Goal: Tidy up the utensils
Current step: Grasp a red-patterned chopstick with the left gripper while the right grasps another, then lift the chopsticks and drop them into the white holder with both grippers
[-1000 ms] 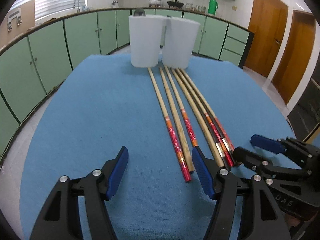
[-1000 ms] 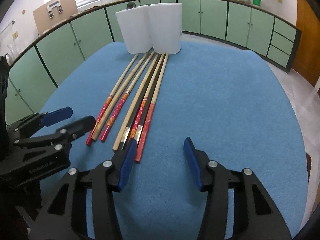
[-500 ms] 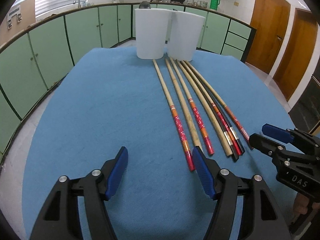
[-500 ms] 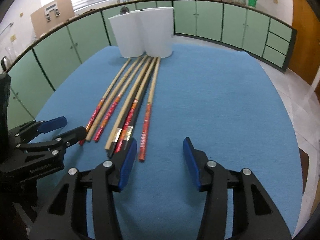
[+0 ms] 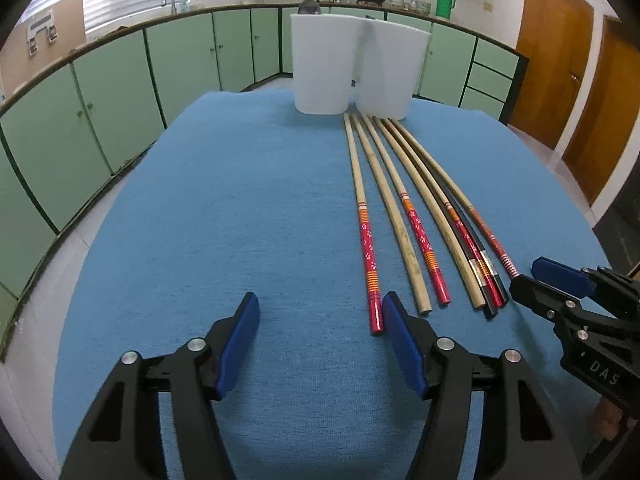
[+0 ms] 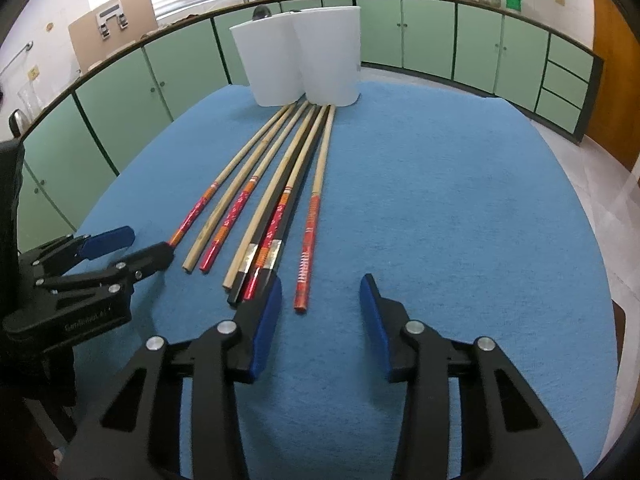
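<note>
Several long chopsticks (image 5: 400,220) (image 6: 280,184), some plain bamboo and some with red handles, lie side by side on the blue cloth. Their far tips reach two white cups (image 5: 320,72) (image 6: 330,56). My left gripper (image 5: 320,300) (image 6: 148,242) stands open, closing a little, with bare cloth between its blue pads. It sits just left of the leftmost red handle. My right gripper (image 6: 320,280) (image 5: 528,276) is closing. The near end of the rightmost red chopstick (image 6: 306,264) lies between its jaws, and neither pad touches it.
The blue cloth (image 5: 200,220) covers a rounded table. Green cabinets (image 5: 120,92) curve around the far side, and wooden doors (image 5: 552,52) stand at the right. Floor tiles show past the table's right edge.
My right gripper's jaws have narrowed. The rightmost red chopstick's near end now lies a little apart from the bundle. Both grippers stay in much the same place.
</note>
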Tool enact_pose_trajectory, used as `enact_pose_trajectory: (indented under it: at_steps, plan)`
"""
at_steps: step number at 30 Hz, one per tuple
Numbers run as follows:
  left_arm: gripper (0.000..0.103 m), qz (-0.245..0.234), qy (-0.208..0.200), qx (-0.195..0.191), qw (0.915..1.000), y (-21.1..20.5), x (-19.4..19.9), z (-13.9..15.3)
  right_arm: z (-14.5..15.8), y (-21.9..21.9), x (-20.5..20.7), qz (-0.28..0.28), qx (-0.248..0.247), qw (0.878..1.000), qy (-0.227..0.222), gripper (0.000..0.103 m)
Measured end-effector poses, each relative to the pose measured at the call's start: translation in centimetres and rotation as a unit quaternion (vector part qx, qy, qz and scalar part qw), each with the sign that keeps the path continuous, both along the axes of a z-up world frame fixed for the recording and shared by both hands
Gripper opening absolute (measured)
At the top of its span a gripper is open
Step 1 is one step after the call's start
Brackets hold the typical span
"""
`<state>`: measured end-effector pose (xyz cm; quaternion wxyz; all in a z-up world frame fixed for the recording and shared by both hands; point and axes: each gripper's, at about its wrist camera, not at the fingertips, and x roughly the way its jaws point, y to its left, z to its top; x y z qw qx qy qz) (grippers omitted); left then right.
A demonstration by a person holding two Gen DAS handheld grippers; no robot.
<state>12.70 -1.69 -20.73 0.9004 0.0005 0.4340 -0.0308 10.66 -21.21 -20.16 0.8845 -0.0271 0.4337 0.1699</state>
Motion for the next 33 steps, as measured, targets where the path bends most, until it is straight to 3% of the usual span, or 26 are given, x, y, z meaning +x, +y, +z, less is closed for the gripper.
enact_pose_trajectory:
  at_steps: [5, 11, 15, 20, 28, 33]
  plan:
    - [0.063, -0.005, 0.000, 0.007, 1.0000, -0.6, -0.3, 0.0, 0.0, 0.2, -0.3, 0.003, -0.003, 1.000, -0.001, 0.025]
    - [0.037, -0.014, -0.005, 0.000, 0.9999, -0.7, -0.3, 0.1, 0.0, 0.5, -0.3, 0.005, -0.010, 1.000, -0.002, 0.015]
    - [0.031, -0.021, -0.006, -0.001, 0.9998, -1.4, -0.3, 0.1, -0.1, 1.2, -0.3, 0.012, -0.021, 1.000, -0.004, 0.014]
    - [0.006, -0.029, -0.006, -0.018, 0.9994, -1.5, -0.3, 0.0, -0.1, 1.2, 0.0, 0.010, -0.016, 1.000, 0.000, 0.006]
    - [0.006, -0.033, -0.012, -0.037, 0.9987, -0.8, -0.4, 0.8, 1.6, 0.1, 0.1, 0.003, -0.004, 1.000, -0.022, 0.006]
    - [0.006, -0.036, -0.045, -0.032, 0.9978, -0.2, -1.0, 3.8, 4.8, -1.1, 0.1, 0.001, -0.006, 0.998, -0.060, 0.006]
